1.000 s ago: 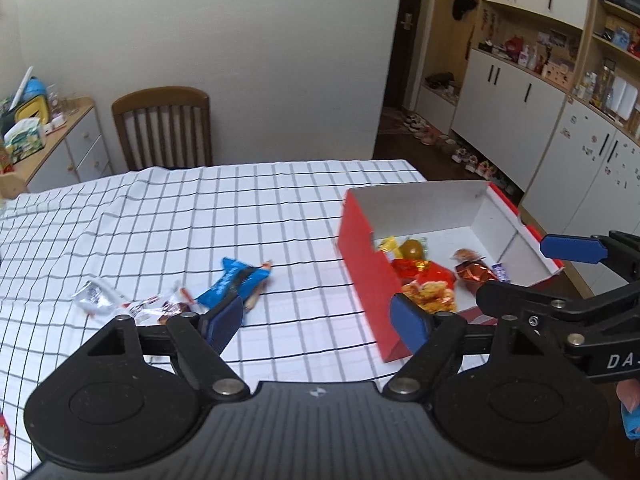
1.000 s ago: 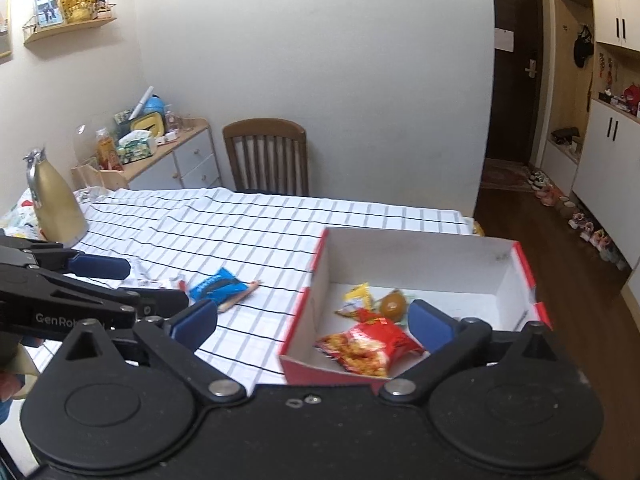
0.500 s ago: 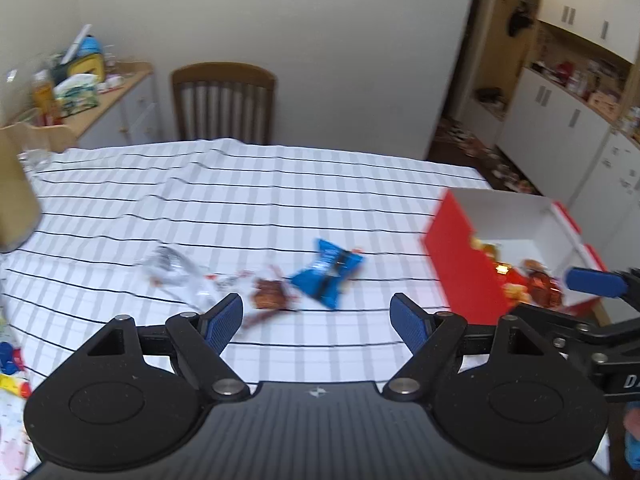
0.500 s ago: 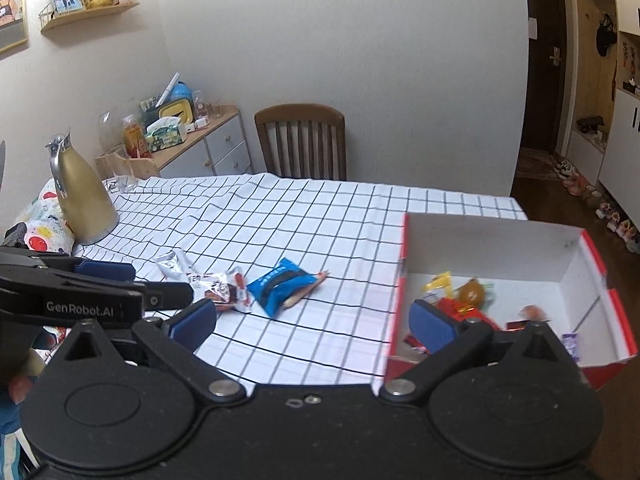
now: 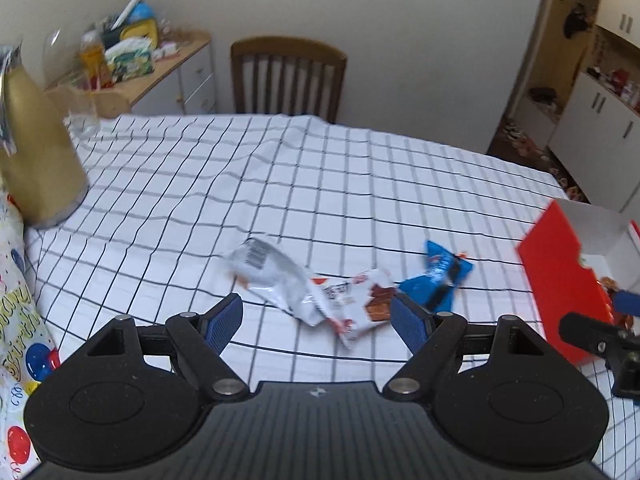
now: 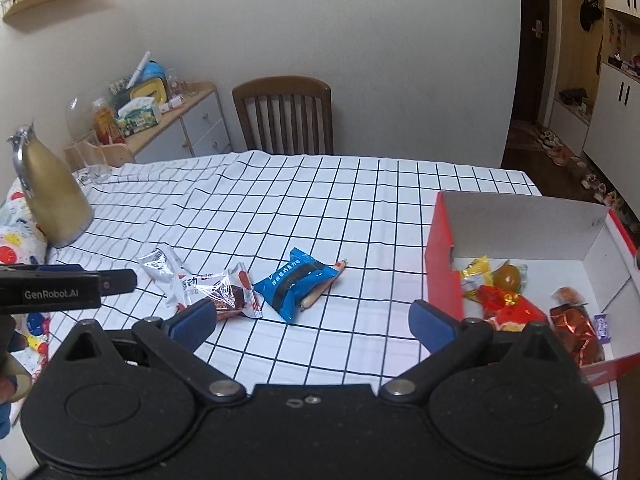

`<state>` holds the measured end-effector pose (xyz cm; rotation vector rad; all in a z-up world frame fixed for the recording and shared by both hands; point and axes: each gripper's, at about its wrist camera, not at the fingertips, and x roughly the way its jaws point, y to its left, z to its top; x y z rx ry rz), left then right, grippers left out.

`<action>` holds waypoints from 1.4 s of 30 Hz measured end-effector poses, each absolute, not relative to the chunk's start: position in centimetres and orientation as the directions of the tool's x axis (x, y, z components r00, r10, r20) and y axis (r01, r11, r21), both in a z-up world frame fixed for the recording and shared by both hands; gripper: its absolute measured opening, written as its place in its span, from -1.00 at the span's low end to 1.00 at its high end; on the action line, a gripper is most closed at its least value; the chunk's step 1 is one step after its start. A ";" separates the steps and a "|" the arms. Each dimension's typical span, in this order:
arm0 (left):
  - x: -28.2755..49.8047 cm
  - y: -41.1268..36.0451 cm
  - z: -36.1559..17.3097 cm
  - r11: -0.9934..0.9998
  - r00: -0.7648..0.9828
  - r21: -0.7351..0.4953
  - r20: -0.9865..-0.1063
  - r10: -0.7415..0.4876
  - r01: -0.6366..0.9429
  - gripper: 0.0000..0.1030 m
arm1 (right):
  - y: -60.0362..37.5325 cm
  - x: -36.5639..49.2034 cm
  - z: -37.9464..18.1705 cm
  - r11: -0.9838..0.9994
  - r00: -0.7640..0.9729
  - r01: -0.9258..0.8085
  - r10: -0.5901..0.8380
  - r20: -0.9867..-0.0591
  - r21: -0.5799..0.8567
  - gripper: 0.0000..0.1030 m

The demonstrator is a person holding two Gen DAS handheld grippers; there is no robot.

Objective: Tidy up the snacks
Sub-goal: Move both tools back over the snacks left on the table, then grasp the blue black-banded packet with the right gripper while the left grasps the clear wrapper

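Note:
On the checked tablecloth (image 5: pixel 304 184) lie a silvery packet (image 5: pixel 266 274), a clear-wrapped brown cake packet (image 5: pixel 356 306) and a blue packet (image 5: pixel 438 280). My left gripper (image 5: pixel 318 318) is open just above the cake packet, nothing between its fingers. In the right wrist view the same blue packet (image 6: pixel 300 284), with a thin sausage stick (image 6: pixel 322 286) under it, and the cake packet (image 6: pixel 224 294) lie ahead of my open, empty right gripper (image 6: pixel 312 322). The red box (image 6: pixel 444 260) at right holds several snacks.
A gold jug (image 6: pixel 52 196) stands at the table's left edge beside a balloon-print bag (image 5: pixel 16 312). A wooden chair (image 6: pixel 284 114) sits at the far side, and a cluttered sideboard (image 6: pixel 160 120) stands against the wall. Cupboards (image 5: pixel 600 120) line the right.
Both views have swung left. The red box slid from centre to the right edge in the left wrist view, and the loose packets now lie straight ahead of both grippers. Jaws stay apart.

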<state>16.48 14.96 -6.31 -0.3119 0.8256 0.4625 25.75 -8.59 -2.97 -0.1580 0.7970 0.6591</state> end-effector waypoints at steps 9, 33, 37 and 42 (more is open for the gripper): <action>18.9 20.4 -8.8 0.793 0.499 -0.124 -0.831 0.245 -0.597 0.57 | -4.7 27.3 -5.4 0.821 0.499 -0.563 0.433 -0.751 0.098 0.95; 25.9 26.4 -15.2 0.593 0.372 -0.257 -0.925 0.078 -0.763 0.56 | 2.1 35.8 -11.2 0.937 0.418 -0.299 0.299 -0.858 0.181 0.61; 26.1 26.5 -15.8 0.559 0.363 -0.269 -0.930 0.061 -0.784 0.56 | 2.9 36.5 -12.0 0.945 0.400 -0.276 0.277 -0.874 0.173 0.53; 26.1 26.5 -16.6 0.537 0.351 -0.265 -0.934 0.064 -0.801 0.54 | 3.8 37.0 -12.7 0.952 0.373 -0.256 0.260 -0.891 0.171 0.47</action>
